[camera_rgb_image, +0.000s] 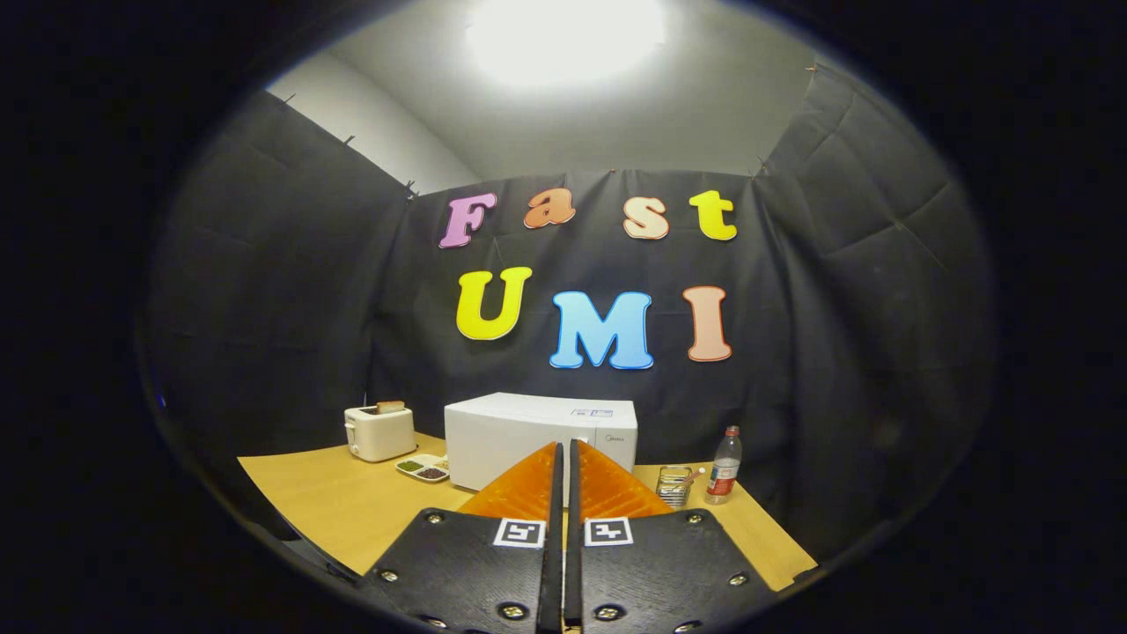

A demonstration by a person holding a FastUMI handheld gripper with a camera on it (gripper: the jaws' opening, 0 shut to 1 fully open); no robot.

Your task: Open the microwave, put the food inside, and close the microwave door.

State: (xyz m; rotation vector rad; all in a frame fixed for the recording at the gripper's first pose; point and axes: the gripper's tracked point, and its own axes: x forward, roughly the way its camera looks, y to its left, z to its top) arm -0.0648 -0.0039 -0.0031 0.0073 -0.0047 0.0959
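Hand-held gripper (564, 458) clenched, empty, above wooden table (335, 502); microwave (511, 431) beyond, door closed.

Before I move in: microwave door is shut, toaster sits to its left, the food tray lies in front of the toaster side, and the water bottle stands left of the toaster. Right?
Not quite. The gripper view shows the water bottle right of the microwave, beside a glass, not left of the toaster. The door is shut and the food tray lies as you say. The gripper is closed, empty.
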